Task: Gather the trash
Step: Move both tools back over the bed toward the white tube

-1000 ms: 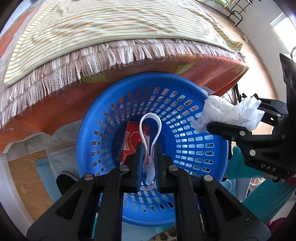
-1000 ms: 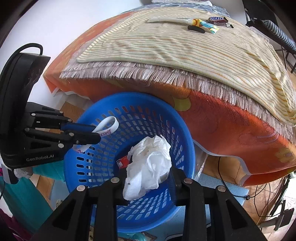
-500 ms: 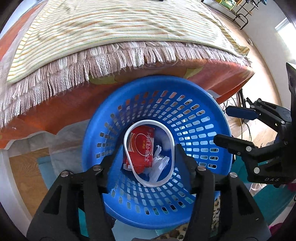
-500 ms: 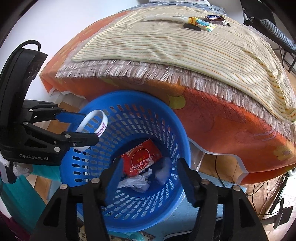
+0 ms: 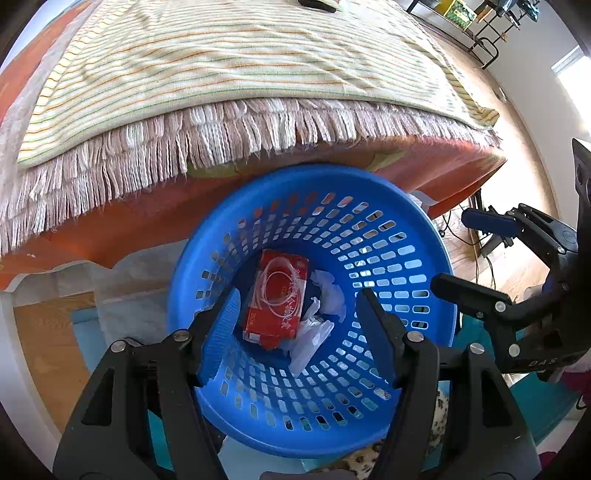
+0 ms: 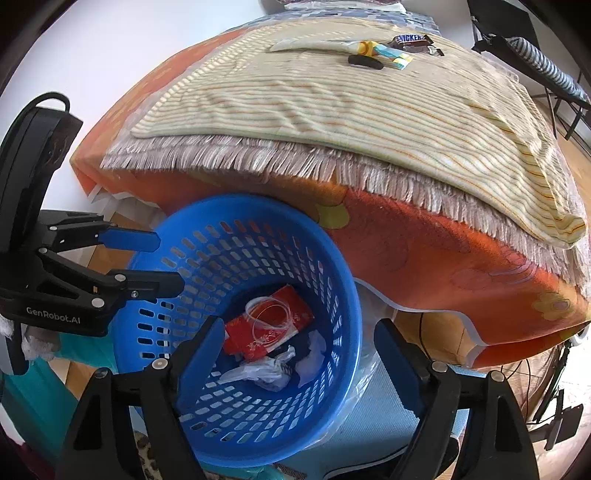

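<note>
A blue perforated basket (image 5: 369,206) (image 6: 343,280) stands on the floor against the bed. In its bottom lie a red packet (image 5: 277,299) (image 6: 266,328) with a thin white ring on it, crumpled white tissue (image 5: 332,295) (image 6: 310,354) and clear plastic wrap (image 5: 310,339) (image 6: 262,373). My left gripper (image 5: 297,306) (image 6: 168,262) is open and empty above the basket. My right gripper (image 6: 299,343) (image 5: 461,254) is open and empty over the basket's right side. On the far bed lie a Snickers bar (image 6: 413,40), a colourful wrapper (image 6: 388,53) and a dark object (image 6: 365,62).
The bed has an orange cover (image 6: 424,251) and a striped fringed blanket (image 5: 221,66) (image 6: 351,103). Wooden floor (image 5: 48,332) and teal cloth (image 6: 33,384) lie around the basket. Cables (image 6: 554,387) run at the right. A metal rack (image 5: 487,33) stands far back.
Both grippers opened and let go: the white ring and the crumpled tissue dropped into the basket. Both grippers then lifted slightly; the ring now lies on the red packet.
</note>
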Tool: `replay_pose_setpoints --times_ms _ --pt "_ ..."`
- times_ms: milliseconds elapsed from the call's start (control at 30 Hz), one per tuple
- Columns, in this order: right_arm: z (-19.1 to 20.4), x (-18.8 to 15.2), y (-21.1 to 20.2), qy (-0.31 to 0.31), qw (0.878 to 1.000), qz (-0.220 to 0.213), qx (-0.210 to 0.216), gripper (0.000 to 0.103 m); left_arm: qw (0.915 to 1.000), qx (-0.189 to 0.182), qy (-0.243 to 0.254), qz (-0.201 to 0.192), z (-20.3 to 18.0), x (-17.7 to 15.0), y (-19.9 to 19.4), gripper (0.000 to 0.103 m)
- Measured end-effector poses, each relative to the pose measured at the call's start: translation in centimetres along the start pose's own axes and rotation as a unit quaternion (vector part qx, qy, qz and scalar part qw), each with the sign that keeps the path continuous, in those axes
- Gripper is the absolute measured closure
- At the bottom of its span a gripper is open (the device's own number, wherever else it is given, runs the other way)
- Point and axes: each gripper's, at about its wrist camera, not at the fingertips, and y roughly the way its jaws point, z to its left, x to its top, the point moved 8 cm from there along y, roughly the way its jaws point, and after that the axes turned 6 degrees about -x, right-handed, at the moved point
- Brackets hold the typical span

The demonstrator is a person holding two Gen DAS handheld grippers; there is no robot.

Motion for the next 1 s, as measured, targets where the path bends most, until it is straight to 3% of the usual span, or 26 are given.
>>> replay_pose_setpoints --times_ms 600,1000 --pt "-2.4 4.0 -2.8 0.031 0.998 -0.055 -0.011 0.017 0.9983 -0.011 0.004 -0.057 -0.1 4.9 -3.6 0.036" --pt "-4.0 8.4 -5.1 0.038 0.993 -0.105 -0.031 0.014 0.9934 -0.016 0.017 -0.112 0.1 12.4 -6.5 0.036"
